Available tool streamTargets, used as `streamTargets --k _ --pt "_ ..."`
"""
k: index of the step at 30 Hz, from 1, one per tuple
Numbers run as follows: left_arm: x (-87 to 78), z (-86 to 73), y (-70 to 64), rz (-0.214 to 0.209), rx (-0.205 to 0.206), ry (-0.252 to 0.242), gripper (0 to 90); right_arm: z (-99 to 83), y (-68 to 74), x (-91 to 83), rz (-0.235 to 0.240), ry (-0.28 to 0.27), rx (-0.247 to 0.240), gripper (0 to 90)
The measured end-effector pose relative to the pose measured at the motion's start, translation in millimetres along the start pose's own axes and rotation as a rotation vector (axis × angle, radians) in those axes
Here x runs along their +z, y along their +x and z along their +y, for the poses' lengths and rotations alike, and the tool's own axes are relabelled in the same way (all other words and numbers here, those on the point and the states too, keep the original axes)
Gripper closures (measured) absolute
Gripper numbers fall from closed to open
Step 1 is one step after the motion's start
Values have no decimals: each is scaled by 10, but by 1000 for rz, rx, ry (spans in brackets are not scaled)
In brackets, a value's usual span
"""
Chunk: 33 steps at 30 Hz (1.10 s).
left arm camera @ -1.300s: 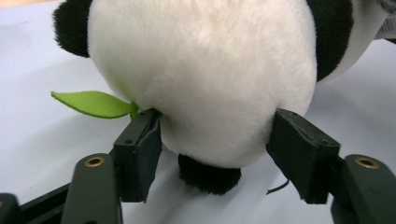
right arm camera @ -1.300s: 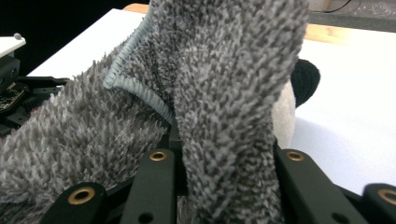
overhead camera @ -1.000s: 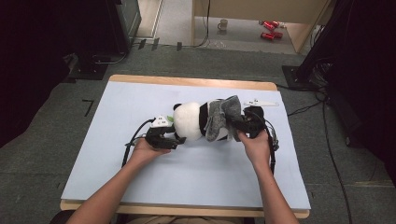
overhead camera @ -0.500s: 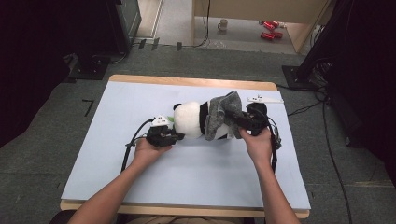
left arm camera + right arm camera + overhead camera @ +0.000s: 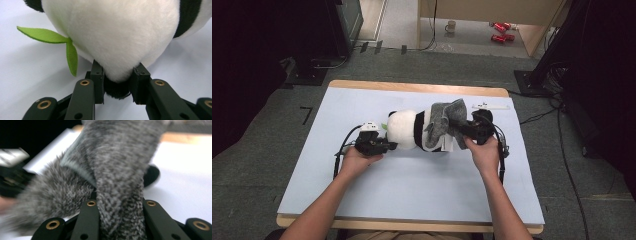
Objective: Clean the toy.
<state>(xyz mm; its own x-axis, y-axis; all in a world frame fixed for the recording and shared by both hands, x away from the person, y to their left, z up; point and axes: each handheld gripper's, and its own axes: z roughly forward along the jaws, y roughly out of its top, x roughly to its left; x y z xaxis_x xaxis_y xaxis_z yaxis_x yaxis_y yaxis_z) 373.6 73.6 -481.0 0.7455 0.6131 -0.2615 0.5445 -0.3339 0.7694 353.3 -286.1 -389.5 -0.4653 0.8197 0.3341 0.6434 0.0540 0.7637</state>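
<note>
A black and white plush panda lies on its side in the middle of the pale blue table top. A grey knitted garment with a fluffy edge covers its body. My left gripper is shut on the panda's head end, pinching white and black fur between its jaws. A green felt leaf hangs beside the head. My right gripper is shut on the grey knit fabric, which runs up between its jaws.
A white strip lies near the table's far right edge. Cables trail from both grippers over the table. On the floor beyond stand a mug, red objects and dark equipment at both sides.
The right gripper has pulled the grey garment up and to the left over the panda's body. The left gripper has kept its hold on the head, shifting slightly.
</note>
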Motion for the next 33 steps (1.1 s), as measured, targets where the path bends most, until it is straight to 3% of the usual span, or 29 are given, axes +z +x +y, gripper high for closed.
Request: streamTargets --k 3,9,14,19,26,29,33 --pt "-1 -7 2 -2 5 -4 679 -58 -38 82 -29 33 -39 778" --pt "4 -11 6 -4 7 -3 670 -43 -101 9 -72 72 -76 780" --pt "9 -6 11 -10 5 -5 667 -11 -194 -125 -103 75 -67 781" --pt "13 1 13 -14 5 -4 664 -18 -264 -174 -85 84 -36 774" --pt "20 -2 11 -14 2 -4 661 48 -255 -259 95 -15 98 667" --pt "24 -5 11 -13 2 -1 659 61 -196 -219 139 -48 106 567" --pt "29 -9 9 -15 -1 -1 655 67 -22 -82 168 -54 78 456"
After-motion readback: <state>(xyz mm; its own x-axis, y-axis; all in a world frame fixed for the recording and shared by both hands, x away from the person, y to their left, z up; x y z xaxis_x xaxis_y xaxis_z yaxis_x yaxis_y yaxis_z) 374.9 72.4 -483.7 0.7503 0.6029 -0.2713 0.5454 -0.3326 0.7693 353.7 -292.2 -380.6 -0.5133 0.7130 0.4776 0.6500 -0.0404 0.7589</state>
